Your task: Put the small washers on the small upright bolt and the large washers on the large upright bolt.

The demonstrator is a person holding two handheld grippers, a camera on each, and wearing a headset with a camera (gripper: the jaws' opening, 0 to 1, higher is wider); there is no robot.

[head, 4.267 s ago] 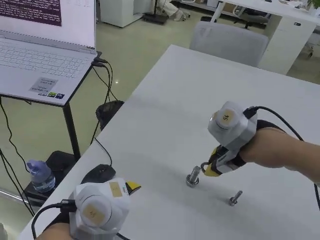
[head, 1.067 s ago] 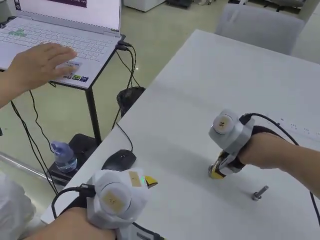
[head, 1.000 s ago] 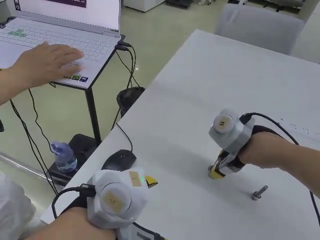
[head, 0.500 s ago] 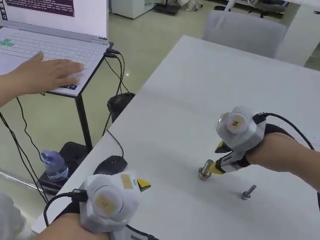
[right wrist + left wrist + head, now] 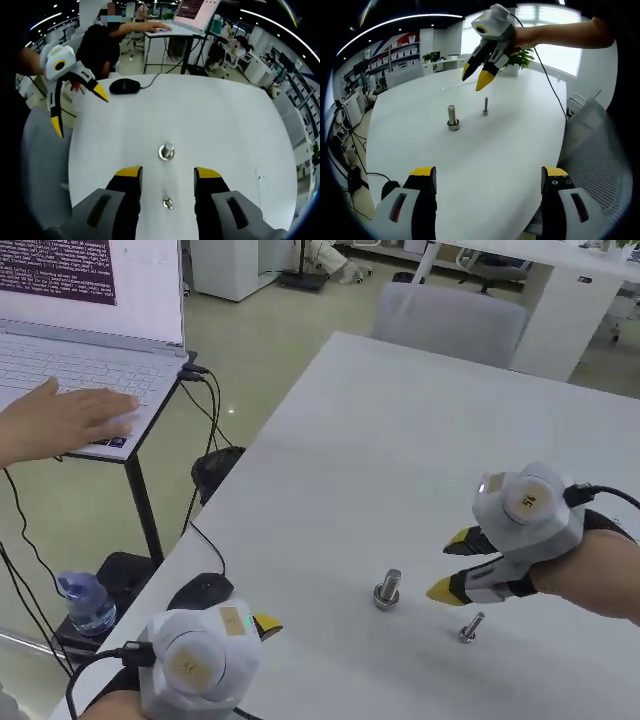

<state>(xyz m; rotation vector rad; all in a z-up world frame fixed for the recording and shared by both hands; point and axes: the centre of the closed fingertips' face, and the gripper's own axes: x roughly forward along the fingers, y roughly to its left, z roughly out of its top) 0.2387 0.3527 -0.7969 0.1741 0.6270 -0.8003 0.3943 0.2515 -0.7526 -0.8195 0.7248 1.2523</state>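
The right hand-held gripper (image 5: pixel 448 566) hung above the white counter (image 5: pixel 400 430), its yellow-tipped jaws parted and nothing between the tips, clear of both bolts. The large bolt (image 5: pixel 387 590) stood upright near the middle of the counter, wider at its base, though I could not tell from there whether that was washers or just its head. The small bolt (image 5: pixel 470 628) stood just beside it on the counter, the two of them apart and not touching. In the right gripper view, the small bolt sat in the gap between that gripper's own jaws, with the large bolt just ahead of the tips. The left hand-held gripper (image 5: pixel 487 172) was down at the near edge of the counter, well apart from both bolts, jaws spread wide and holding nothing. A black mouse (image 5: pixel 200 590) lay by that edge, close to the left gripper, its cable trailing off the side. Off to the left, a laptop (image 5: pixel 70 360) sat on a stand with another person's hand (image 5: pixel 60 420) resting on its keyboard, and a plastic bottle (image 5: pixel 85 602) stood on the floor below.
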